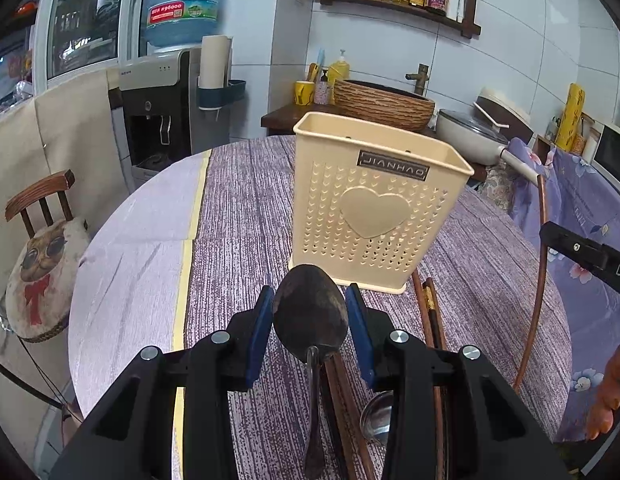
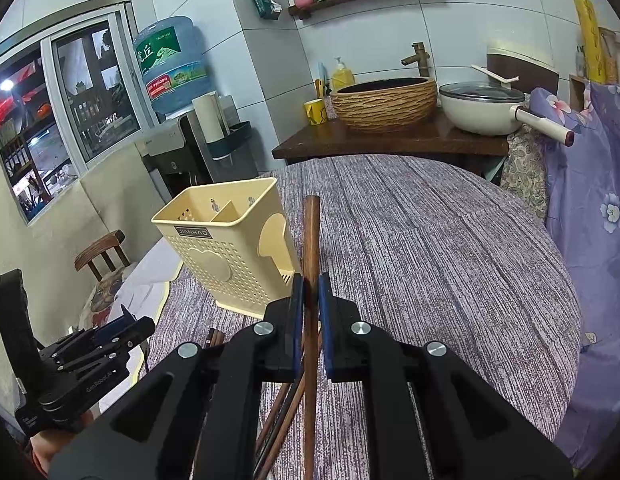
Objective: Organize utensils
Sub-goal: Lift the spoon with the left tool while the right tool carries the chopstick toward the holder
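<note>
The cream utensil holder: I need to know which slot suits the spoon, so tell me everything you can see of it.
The cream utensil holder looks like plastic: a tall rectangular bin, standing upright on a flat base on the purple tablecloth. Its front carries a dark JIANHAO label, a raised heart and rows of small heart-shaped holes; one side has a large cutout. An inner divider splits it into compartments, and nothing shows above its rim. Neither gripper touches it; chopsticks lie beside its base.

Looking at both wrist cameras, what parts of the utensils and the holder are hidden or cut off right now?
- Left wrist view: the dark metal spoon has its handle end cut off by the bottom edge.
- Left wrist view: a second shiny steel spoon is mostly hidden under the left gripper.
- Right wrist view: the brown wooden chopstick has its lower end cut off.
- Left wrist view: the inside of the cream perforated plastic utensil holder is hidden by its front wall.
</note>
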`<state>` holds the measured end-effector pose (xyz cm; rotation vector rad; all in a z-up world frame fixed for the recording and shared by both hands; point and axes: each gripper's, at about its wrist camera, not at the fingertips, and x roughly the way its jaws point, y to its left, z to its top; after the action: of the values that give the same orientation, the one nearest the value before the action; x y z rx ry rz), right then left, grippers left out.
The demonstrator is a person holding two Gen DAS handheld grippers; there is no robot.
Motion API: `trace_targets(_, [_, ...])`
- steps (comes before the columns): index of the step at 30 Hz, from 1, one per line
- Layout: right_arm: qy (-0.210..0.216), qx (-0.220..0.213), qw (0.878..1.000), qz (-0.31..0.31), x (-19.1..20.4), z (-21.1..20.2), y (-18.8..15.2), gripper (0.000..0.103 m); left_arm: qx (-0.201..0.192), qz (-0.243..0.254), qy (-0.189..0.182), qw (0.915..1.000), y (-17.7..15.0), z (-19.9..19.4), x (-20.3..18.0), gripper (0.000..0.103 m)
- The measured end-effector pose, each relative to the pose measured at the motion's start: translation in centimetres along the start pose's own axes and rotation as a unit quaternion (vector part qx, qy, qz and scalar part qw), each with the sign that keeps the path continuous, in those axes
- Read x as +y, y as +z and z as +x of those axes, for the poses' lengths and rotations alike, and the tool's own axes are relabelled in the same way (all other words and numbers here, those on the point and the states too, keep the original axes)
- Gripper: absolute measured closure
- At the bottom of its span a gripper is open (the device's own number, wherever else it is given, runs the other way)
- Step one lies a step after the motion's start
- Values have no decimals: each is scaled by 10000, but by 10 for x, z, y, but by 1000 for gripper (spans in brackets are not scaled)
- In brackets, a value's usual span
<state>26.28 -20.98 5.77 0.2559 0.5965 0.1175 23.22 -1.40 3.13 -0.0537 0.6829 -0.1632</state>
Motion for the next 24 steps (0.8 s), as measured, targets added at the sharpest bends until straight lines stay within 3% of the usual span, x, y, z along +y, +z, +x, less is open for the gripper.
trace_targets(17, [225,-155,9993,-258,6,-32,9,95,-226,16,13,9997,9,-18,2,66])
trace_targets(24, [560,-213,9980,-223,11,-47,26,95,-313,-106,-225,9992,28,-31,9,66])
